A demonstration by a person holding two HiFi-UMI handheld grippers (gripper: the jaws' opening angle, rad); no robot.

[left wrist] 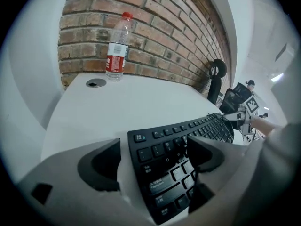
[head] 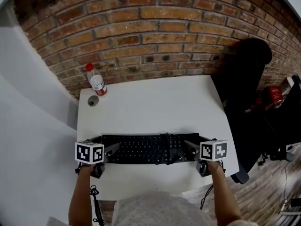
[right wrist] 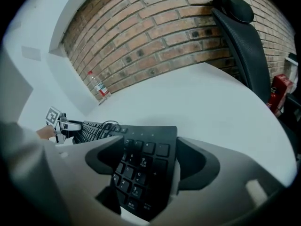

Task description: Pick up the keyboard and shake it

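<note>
Your left gripper and right gripper gape wide, each straddling a keyboard end for a balanced lift. Neither seems to press it yet.

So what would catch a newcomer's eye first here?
The black keyboard lies near the white table's front edge, with the left gripper and right gripper open around its two ends. A red-capped bottle stands at the table's far left corner, before the brick wall.
</note>
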